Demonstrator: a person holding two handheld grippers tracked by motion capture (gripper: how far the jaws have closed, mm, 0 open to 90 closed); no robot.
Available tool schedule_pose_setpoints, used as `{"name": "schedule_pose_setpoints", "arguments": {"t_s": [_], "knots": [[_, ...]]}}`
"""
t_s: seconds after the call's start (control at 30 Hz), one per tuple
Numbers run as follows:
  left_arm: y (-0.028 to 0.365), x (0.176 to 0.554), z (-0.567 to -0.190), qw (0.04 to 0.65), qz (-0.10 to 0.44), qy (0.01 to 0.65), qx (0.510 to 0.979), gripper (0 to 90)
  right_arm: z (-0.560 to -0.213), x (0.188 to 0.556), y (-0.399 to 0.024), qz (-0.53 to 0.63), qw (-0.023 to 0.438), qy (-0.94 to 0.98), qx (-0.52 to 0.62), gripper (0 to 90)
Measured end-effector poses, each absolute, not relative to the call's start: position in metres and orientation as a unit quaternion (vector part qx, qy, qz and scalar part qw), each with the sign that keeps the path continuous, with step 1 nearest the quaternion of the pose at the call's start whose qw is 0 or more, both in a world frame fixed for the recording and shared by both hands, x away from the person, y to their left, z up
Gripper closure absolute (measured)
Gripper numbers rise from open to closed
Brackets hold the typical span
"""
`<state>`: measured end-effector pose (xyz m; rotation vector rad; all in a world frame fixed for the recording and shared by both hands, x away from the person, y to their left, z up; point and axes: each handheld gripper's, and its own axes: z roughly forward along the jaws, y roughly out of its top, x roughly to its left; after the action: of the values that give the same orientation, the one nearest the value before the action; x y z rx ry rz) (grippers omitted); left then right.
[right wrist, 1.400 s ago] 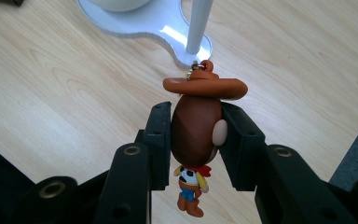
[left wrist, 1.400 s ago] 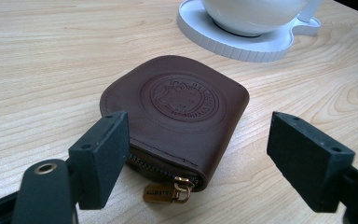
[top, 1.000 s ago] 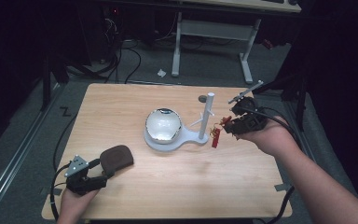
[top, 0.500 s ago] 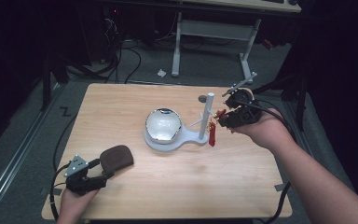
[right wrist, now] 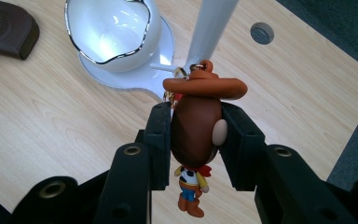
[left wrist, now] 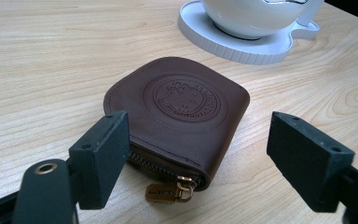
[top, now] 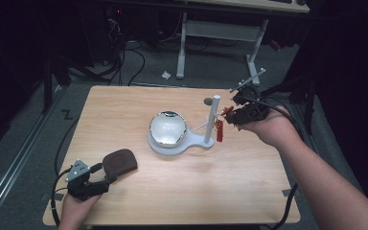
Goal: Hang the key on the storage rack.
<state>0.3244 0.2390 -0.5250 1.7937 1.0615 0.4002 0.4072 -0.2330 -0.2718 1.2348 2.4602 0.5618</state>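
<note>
Beside the white post point(top: 212, 114), right gripper point(top: 231, 116) jaws clamp the cowboy keychain point(right wrist: 196, 135); left gripper point(top: 106, 173) jaws gape

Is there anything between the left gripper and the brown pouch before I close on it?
Nothing visible stands in the way. The left gripper is open, its jaws to either side of the zipper end of the brown pouch, with only bare table around it. The white stand sits well beyond.
</note>
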Motion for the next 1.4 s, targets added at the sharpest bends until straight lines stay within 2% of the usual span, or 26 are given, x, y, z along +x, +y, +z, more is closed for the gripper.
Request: {"name": "schedule_pose_setpoints", "arguments": {"t_s": [0.6,0.97,1.4], "knots": [[0.237,0.325,-0.525,0.486,0.164,0.434,0.741,21.9,-0.306,0.405,-0.249,0.205,0.142,0.856,0.453,66.2],[0.236,0.324,-0.525,0.486,0.164,0.433,0.742,22.0,-0.347,0.407,-0.254,0.224,0.117,0.848,0.466,66.1],[0.236,0.324,-0.525,0.483,0.164,0.43,0.745,22.0,-0.385,0.423,-0.248,0.251,0.111,0.838,0.472,65.0]]}}
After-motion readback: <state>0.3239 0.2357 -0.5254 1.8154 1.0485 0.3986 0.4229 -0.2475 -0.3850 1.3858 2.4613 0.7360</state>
